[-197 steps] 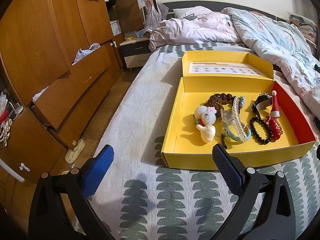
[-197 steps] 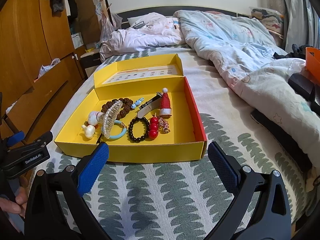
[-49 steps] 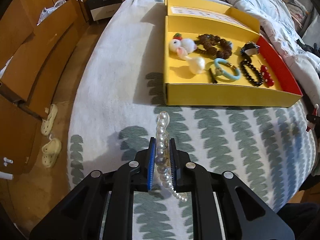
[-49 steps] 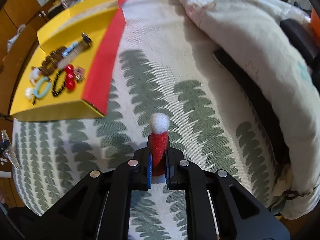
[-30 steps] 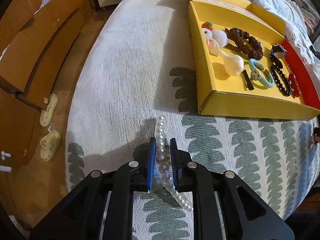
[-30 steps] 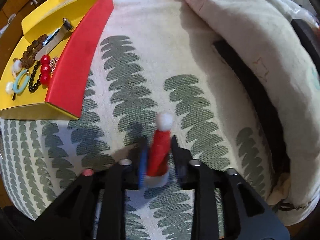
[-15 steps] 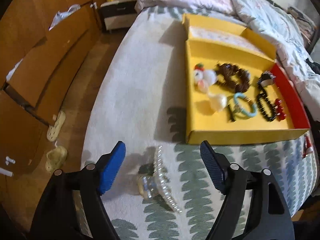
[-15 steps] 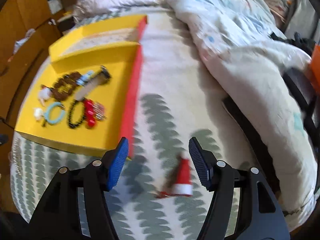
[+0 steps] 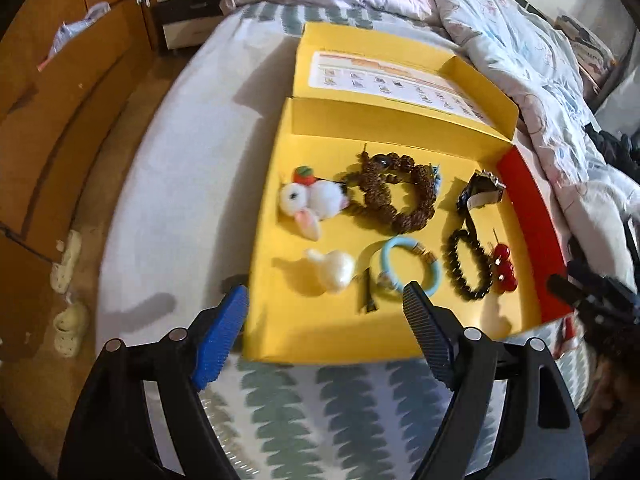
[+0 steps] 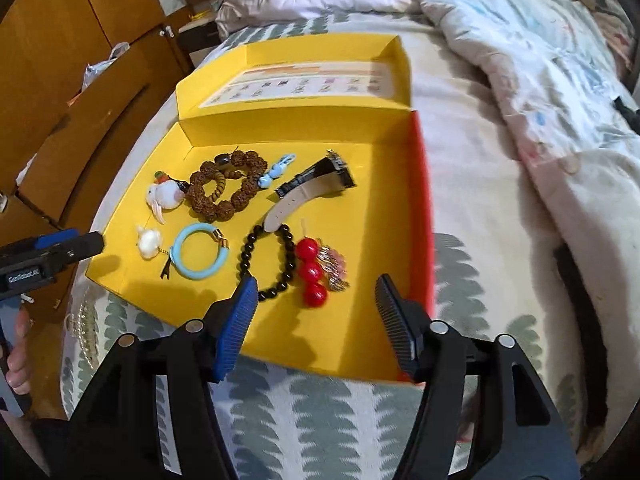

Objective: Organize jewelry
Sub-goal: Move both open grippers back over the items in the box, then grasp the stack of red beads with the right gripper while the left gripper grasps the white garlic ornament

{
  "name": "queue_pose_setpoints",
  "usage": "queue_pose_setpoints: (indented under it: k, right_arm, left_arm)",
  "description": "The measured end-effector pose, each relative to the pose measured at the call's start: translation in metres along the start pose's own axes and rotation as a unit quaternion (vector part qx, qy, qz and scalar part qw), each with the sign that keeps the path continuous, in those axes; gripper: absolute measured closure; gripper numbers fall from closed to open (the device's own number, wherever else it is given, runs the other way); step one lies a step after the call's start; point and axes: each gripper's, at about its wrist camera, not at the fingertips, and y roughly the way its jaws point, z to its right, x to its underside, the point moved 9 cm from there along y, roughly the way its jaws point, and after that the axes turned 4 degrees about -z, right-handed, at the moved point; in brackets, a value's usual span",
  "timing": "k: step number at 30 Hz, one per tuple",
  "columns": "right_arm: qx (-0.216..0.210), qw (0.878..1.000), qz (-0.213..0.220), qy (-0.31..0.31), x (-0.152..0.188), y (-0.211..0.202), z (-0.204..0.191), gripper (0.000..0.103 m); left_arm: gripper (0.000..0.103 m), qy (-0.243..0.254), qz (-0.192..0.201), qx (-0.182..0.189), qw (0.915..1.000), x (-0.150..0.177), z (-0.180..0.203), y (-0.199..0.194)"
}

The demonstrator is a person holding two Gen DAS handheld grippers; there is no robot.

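An open yellow box (image 9: 304, 336) (image 10: 360, 344) lies on the bed. It holds a brown bead bracelet (image 9: 394, 196), a white plush rabbit (image 9: 312, 200), a blue ring (image 10: 200, 256), a black bead bracelet (image 10: 268, 260), red beads (image 10: 310, 276) and a watch (image 10: 316, 184). My left gripper (image 9: 326, 320) hangs open and empty over the box's front left corner. The pearl clip (image 10: 82, 320) lies on the bedspread left of the box. My right gripper (image 10: 316, 304) hovers over the box's front right; its jaws are closing slightly with nothing between them.
Wooden drawers (image 9: 60, 128) stand left of the bed, with slippers (image 9: 66, 320) on the floor. A rumpled quilt (image 10: 560, 100) covers the right side. A person's hand (image 10: 16, 344) holds the left gripper's handle. The leaf-patterned bedspread (image 10: 320, 408) stretches in front of the box.
Both grippers opened, leaving the pearl clip and the red Santa-hat clip on the bedspread. Both then rose and swung back over the yellow box.
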Motion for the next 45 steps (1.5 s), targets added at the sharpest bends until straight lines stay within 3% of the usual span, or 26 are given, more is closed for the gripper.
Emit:
queue_pose_setpoints:
  k: [5, 8, 14, 20, 26, 36, 39, 45]
  right_arm:
    - [0.001, 1.0, -0.019, -0.007, -0.009, 0.019, -0.001, 0.043]
    - [0.009, 1.0, -0.029, -0.006, -0.01, 0.028, 0.004, 0.046]
    - [0.01, 0.998, -0.059, -0.013, -0.006, 0.048, 0.005, 0.06]
    - [0.015, 0.997, -0.073, -0.016, -0.007, 0.061, 0.003, 0.063]
    - [0.019, 0.997, -0.075, -0.026, -0.01, 0.064, -0.004, 0.073]
    - [0.027, 0.996, -0.074, -0.047, -0.008, 0.061, -0.013, 0.074]
    - [0.038, 0.995, -0.073, -0.053, -0.008, 0.063, -0.013, 0.075]
    - [0.055, 0.994, -0.071, -0.068, -0.008, 0.064, -0.014, 0.078]
  left_arm:
    - [0.024, -0.001, -0.052, -0.022, 0.9984, 0.001, 0.008, 0.035]
    - [0.024, 0.001, -0.073, -0.013, 0.9972, 0.003, 0.015, 0.049]
    - [0.024, -0.005, -0.093, -0.016, 0.9956, 0.001, 0.01, 0.067]
    - [0.024, -0.014, -0.092, -0.009, 0.9956, -0.001, 0.008, 0.071]
    - [0.024, -0.036, -0.092, 0.014, 0.995, -0.002, 0.005, 0.066]
    - [0.025, -0.03, -0.097, 0.004, 0.9948, 0.002, 0.005, 0.068]
    - [0.028, -0.029, -0.096, 0.003, 0.9949, 0.003, 0.006, 0.068]
    - [0.052, -0.035, -0.096, 0.038, 0.994, 0.003, 0.013, 0.066]
